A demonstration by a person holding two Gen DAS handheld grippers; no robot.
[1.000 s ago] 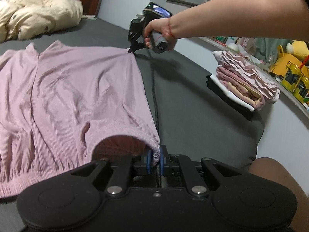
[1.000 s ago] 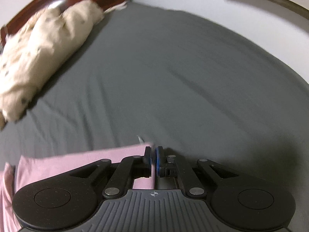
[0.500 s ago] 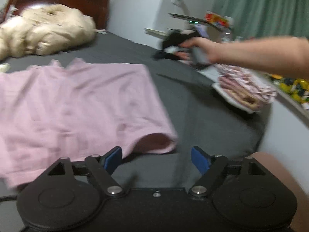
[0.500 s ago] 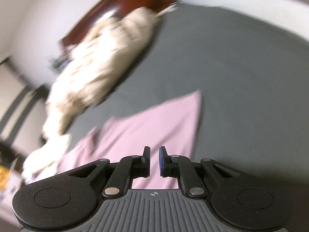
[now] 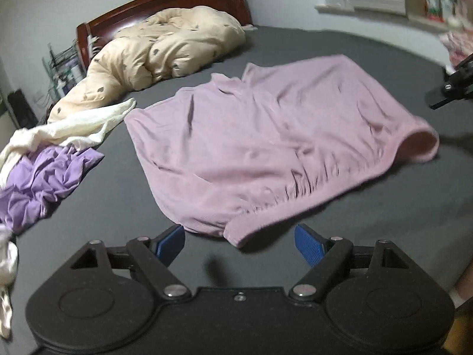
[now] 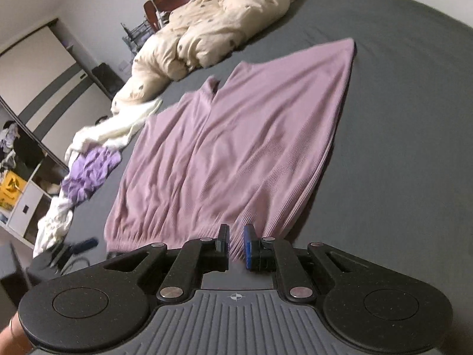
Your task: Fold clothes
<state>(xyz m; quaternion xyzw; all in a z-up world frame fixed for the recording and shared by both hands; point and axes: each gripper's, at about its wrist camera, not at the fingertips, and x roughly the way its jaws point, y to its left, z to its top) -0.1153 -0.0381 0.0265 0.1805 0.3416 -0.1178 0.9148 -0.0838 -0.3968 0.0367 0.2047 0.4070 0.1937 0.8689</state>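
We have the pink top (image 5: 266,136) spread on the dark grey bed (image 5: 354,236), and we place everything else relative to it. The left gripper (image 5: 240,244) hovers just short of its near hem with jaws wide apart, holding nothing. The right gripper (image 6: 236,247) sits over the ribbed hem at the opposite side, its jaws parted by a narrow gap; we see no cloth pinched between them.

Our worries, as judgements: the hem is bunched and one sleeve cuff (image 5: 419,145) curls open, so a grab there may catch only one layer and the fold would come out crooked. The ribbed knit looks soft and stretchy, so pulling it unevenly with two grippers could drag the whole top across the sheet rather than fold it. Left of the top lies a loose heap, a purple garment (image 5: 38,177) and a cream garment (image 5: 68,127) (both unfolded), near enough that a wide sweep could snag them. Beyond the top, a beige duvet (image 5: 159,50) is piled against the headboard (image 5: 165,3).

As for containers, we see none on the bed, and the furniture left of the top in the right wrist view is too blurred to tell its contents.
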